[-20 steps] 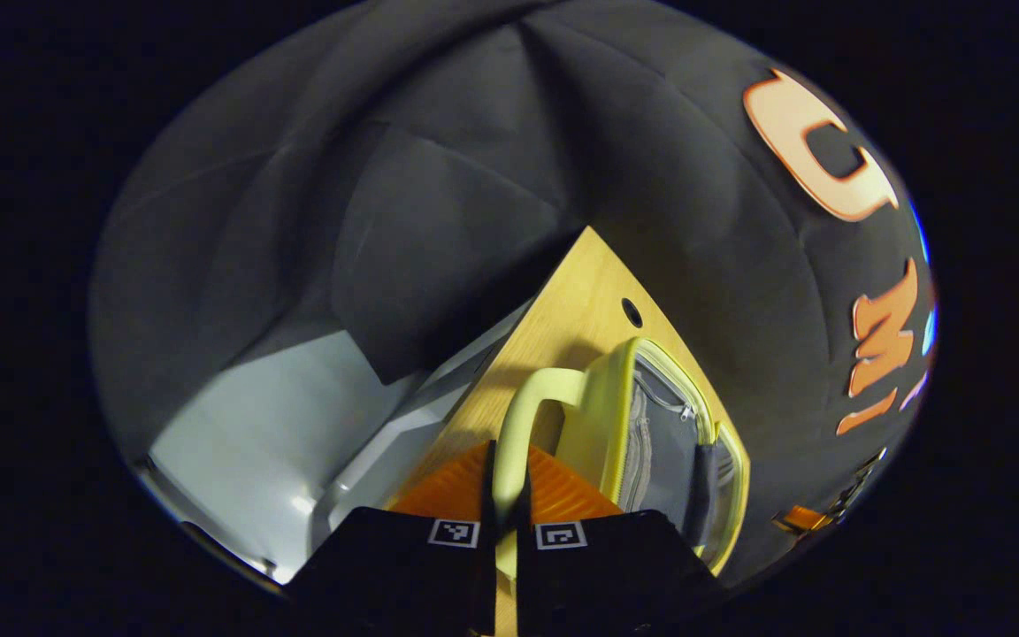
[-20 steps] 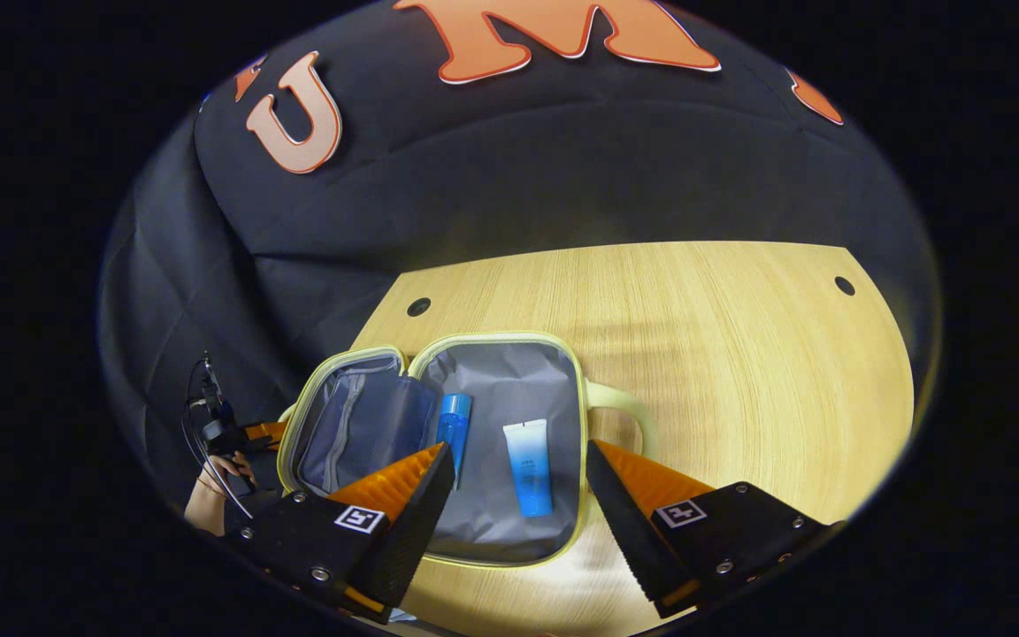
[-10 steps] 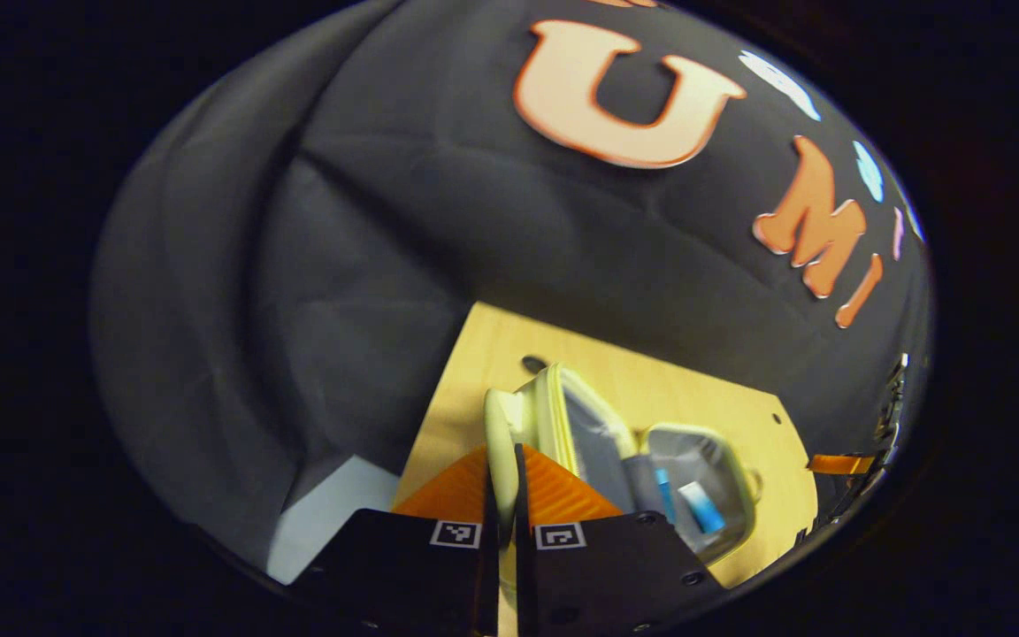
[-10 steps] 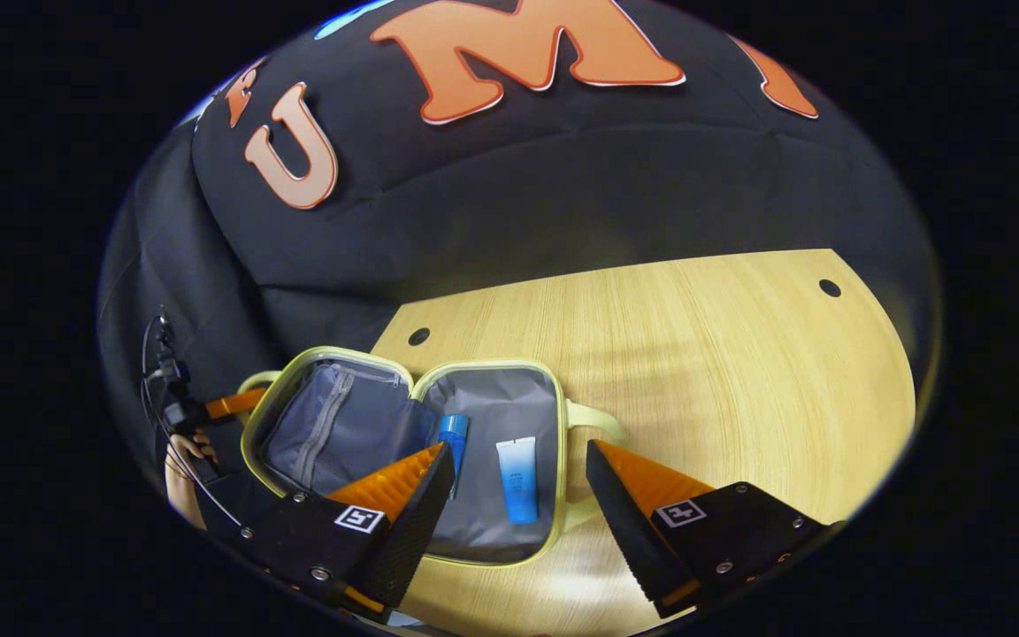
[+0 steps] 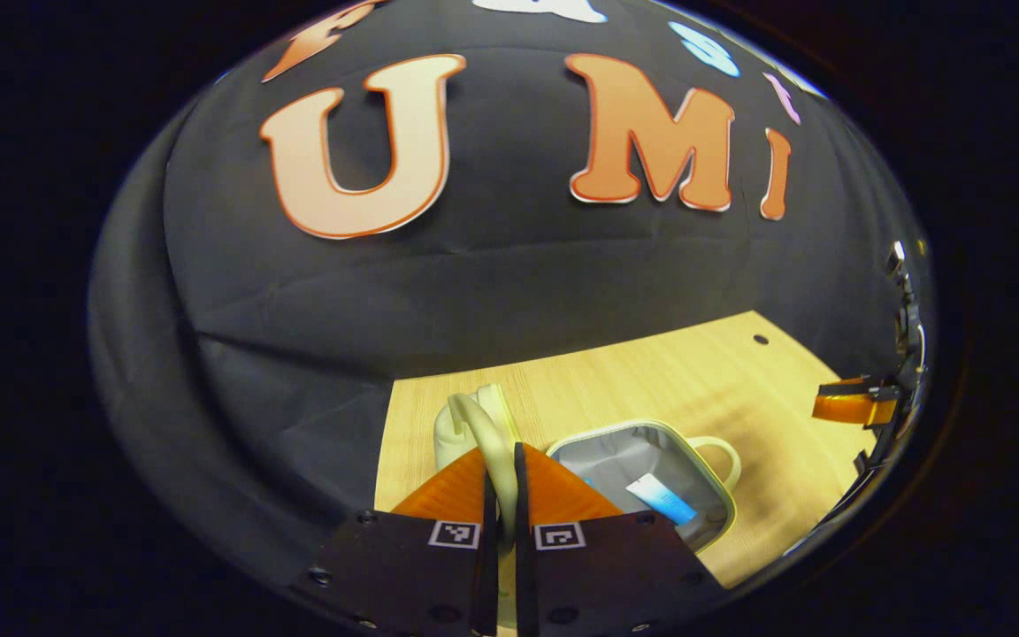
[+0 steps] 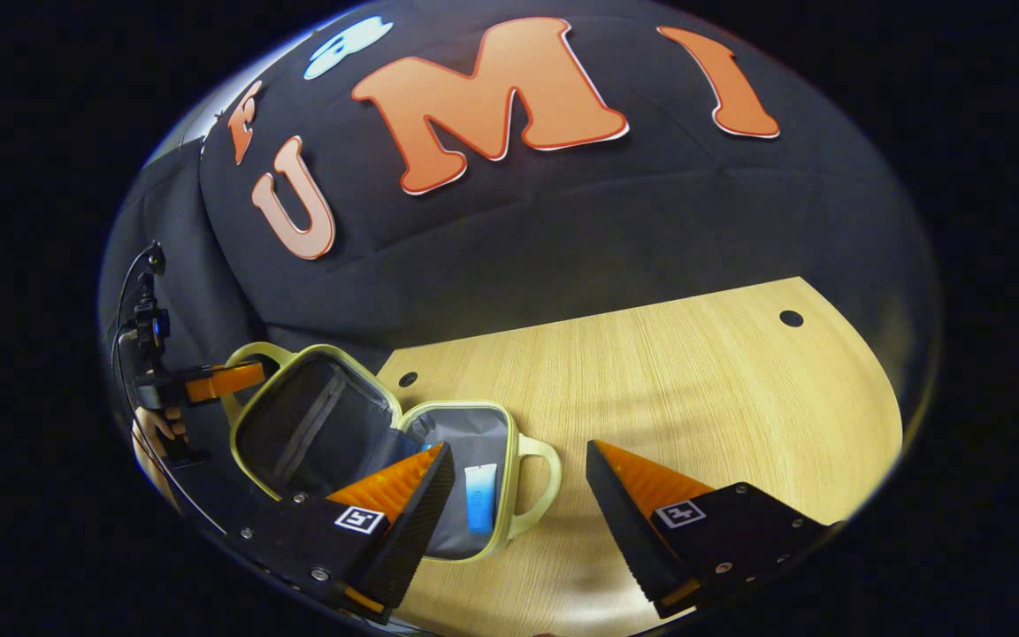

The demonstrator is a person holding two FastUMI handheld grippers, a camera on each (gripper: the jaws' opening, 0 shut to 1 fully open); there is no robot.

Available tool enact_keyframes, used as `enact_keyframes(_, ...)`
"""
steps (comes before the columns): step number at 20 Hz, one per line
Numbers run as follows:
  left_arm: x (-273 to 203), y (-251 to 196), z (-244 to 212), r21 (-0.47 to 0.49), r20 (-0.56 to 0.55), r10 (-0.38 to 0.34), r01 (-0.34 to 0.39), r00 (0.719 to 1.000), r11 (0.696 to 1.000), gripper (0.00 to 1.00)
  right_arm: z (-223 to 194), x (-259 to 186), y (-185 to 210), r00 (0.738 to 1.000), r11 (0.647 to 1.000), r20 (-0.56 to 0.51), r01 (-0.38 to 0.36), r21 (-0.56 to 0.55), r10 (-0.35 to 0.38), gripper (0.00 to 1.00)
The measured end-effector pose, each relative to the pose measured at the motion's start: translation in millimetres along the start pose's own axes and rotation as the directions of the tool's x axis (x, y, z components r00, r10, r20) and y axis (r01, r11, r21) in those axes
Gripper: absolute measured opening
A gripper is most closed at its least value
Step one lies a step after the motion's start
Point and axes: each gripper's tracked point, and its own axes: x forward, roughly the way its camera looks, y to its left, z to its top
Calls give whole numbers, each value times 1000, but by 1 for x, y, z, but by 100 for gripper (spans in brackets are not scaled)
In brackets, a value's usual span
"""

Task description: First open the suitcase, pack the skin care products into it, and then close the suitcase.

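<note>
Yellow-green suitcase (image 6: 474,425) lid (image 6: 315,425) stands tilted, handle (image 5: 492,442) clenched by left hand-held gripper (image 5: 502,469); right hand-held gripper (image 6: 518,478) released.

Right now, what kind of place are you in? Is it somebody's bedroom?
Probably not a bedroom. It looks like a small recording booth: black cloth wall, one bare wooden table, and a little yellow suitcase being handled with a gripper.

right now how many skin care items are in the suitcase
2 that I can make out: a white-and-blue tube lying in the suitcase base, and a blue bottle left of it, mostly behind the right gripper's finger. More may be hidden.
</note>
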Motion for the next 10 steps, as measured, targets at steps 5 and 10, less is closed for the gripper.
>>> enact_keyframes(5, 7, -67, 20, 83, -26, 37, -35, 999, 996, 8, 14, -22, -41, 1000, 1000, 23, -10, 9, 9, 95)
enact_keyframes(10, 28, -136, 23, 178, -60, 49, -38, 997, 983, 8, 23, -42, -82, 999, 1000, 35, -16, 16, 15, 95)
